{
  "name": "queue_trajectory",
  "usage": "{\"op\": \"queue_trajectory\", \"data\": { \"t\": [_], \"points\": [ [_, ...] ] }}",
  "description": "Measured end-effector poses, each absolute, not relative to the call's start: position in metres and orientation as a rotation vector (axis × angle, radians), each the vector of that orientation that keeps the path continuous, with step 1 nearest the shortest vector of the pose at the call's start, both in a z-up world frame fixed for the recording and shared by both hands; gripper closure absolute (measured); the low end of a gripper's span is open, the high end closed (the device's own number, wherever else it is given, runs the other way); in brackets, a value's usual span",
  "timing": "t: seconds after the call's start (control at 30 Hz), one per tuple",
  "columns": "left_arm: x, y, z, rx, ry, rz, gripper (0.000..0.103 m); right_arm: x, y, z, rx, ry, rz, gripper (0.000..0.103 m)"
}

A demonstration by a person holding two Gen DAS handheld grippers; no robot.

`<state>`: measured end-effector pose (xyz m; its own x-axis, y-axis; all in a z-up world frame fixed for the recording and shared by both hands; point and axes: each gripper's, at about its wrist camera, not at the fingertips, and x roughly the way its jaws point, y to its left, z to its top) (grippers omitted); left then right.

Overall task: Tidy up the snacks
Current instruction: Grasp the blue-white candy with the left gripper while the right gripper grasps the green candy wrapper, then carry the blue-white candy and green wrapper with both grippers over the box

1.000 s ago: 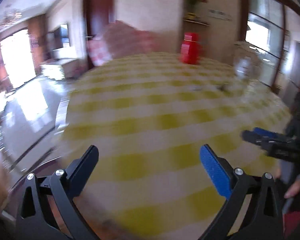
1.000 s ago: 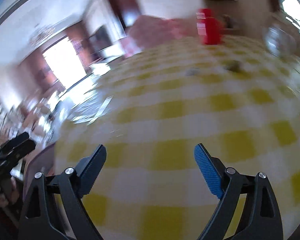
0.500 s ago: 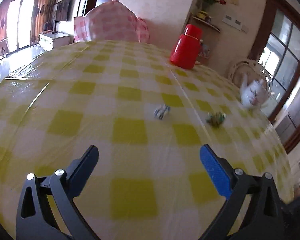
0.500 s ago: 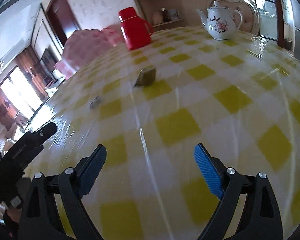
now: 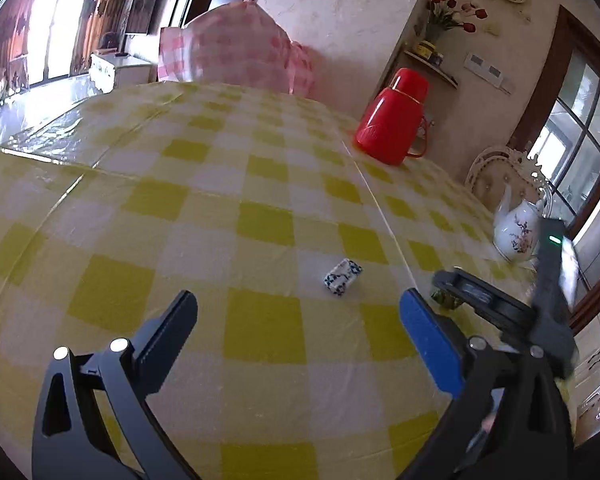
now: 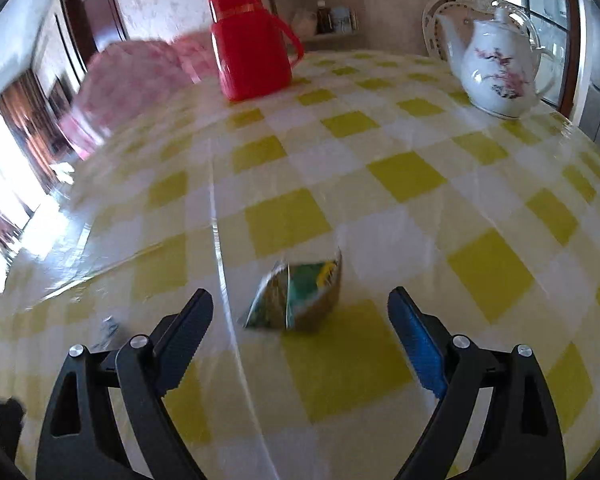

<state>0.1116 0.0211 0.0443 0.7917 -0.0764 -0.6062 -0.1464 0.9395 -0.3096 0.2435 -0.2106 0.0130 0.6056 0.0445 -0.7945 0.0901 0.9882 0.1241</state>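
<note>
While your right claw (image 6: 300,312) is closing, nothing pressed yet | green snack packet (image 6: 296,296) lies on surface (image 6: 404,176) just ahead | left claw (image 5: 298,312) open; blue-white candy (image 5: 343,277) beyond.

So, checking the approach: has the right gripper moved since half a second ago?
Yes: the right gripper moved closer to the green snack packet, toward the red flask.

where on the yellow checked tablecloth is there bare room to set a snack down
Bare cloth runs across the left half of the yellow checked tablecloth, from the pink checked cover down past the small blue-and-white wrapped candy. Also free: the patch between the red plastic jug and the white floral teapot. Crowded: around the green foil packet, where the right gripper is closing.
</note>
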Motion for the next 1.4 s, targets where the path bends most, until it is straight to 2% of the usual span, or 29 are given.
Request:
{"op": "queue_trajectory", "data": {
  "t": [0.03, 0.07, 0.1, 0.17, 0.43, 0.6, 0.77, 0.97, 1.0, 1.1, 1.13, 1.17, 1.4],
  "points": [
    [0.112, 0.022, 0.045, -0.334, 0.658, 0.043, 0.002, 0.246, -0.206, 0.010, 0.121, 0.944, -0.037, 0.024],
    [0.112, 0.022, 0.046, -0.324, 0.658, 0.044, 0.002, 0.242, -0.201, 0.013, 0.089, 0.928, -0.042, 0.043],
    [0.112, 0.025, 0.046, -0.324, 0.660, 0.047, 0.002, 0.239, -0.200, 0.013, 0.074, 0.921, -0.046, 0.057],
    [0.113, 0.032, 0.043, -0.352, 0.670, 0.054, 0.002, 0.222, -0.205, 0.021, 0.090, 0.867, -0.014, 0.062],
    [0.115, 0.031, 0.039, -0.354, 0.708, 0.009, 0.002, 0.113, -0.236, 0.058, 0.129, 0.762, 0.166, 0.062],
    [0.120, 0.012, 0.035, -0.298, 0.764, -0.043, 0.002, 0.048, -0.255, 0.053, 0.187, 0.750, 0.247, 0.062],
    [0.149, -0.032, 0.023, -0.031, 0.836, -0.009, 0.002, 0.038, -0.271, 0.044, 0.261, 0.775, 0.264, 0.062],
    [0.200, -0.043, 0.015, -0.030, 0.877, -0.001, 0.003, 0.038, -0.268, 0.043, 0.253, 0.789, 0.283, 0.062],
    [0.208, -0.048, 0.012, -0.013, 0.895, -0.011, 0.007, 0.038, -0.267, 0.044, 0.249, 0.788, 0.288, 0.061],
    [0.222, -0.060, 0.004, 0.038, 0.942, -0.074, 0.031, 0.036, -0.264, 0.048, 0.250, 0.781, 0.317, 0.061],
    [0.220, -0.063, 0.005, 0.085, 0.926, -0.077, 0.064, 0.036, -0.264, 0.049, 0.246, 0.777, 0.319, 0.061],
    [0.217, -0.065, 0.006, 0.105, 0.918, -0.111, 0.082, 0.035, -0.263, 0.049, 0.238, 0.775, 0.318, 0.061],
    [0.184, -0.081, 0.013, 0.121, 0.877, -0.186, 0.083, 0.040, -0.266, 0.041, 0.229, 0.795, 0.285, 0.061]
  ]
}}
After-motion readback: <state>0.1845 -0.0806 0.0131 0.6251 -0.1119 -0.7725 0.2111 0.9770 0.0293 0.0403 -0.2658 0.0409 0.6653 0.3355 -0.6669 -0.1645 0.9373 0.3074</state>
